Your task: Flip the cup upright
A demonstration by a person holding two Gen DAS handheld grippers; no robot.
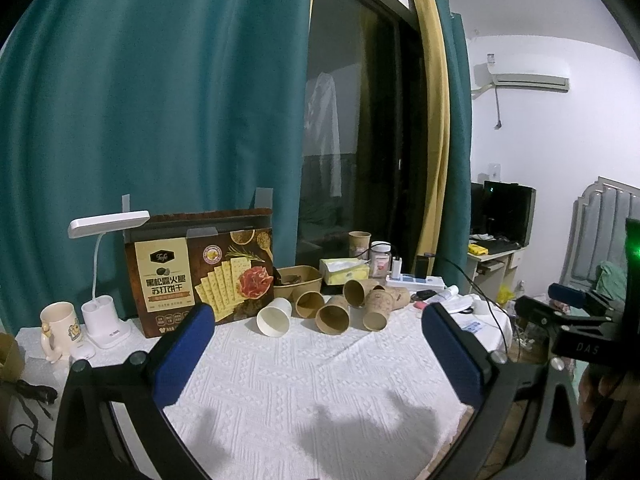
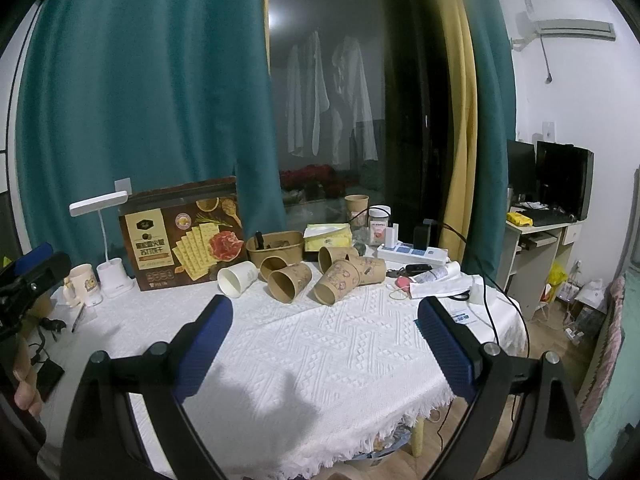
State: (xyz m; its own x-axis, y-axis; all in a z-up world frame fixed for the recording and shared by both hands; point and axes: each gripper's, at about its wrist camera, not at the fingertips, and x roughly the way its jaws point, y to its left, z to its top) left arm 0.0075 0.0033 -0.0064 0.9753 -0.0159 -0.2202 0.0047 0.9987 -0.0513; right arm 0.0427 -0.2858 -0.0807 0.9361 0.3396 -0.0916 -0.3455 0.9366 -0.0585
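Approach stage: the left gripper (image 1: pixel 318 344) and right gripper (image 2: pixel 325 344) hover over the near tabletop (image 2: pixel 320 360), jaws wide and empty. The cups lie tipped in a cluster at the far edge, a white cup (image 2: pixel 236 278) leftmost beside brown cups (image 2: pixel 289 282). Next, one gripper likely must reach forward and close around a cup's wall.

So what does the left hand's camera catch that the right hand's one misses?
Only the left wrist view shows the right gripper at its right edge. Only the right wrist view shows the left gripper at its left edge, and white clothes hanging behind the glass. Both show the white cup and brown cups lying on their sides, the cracker box and the desk lamp.
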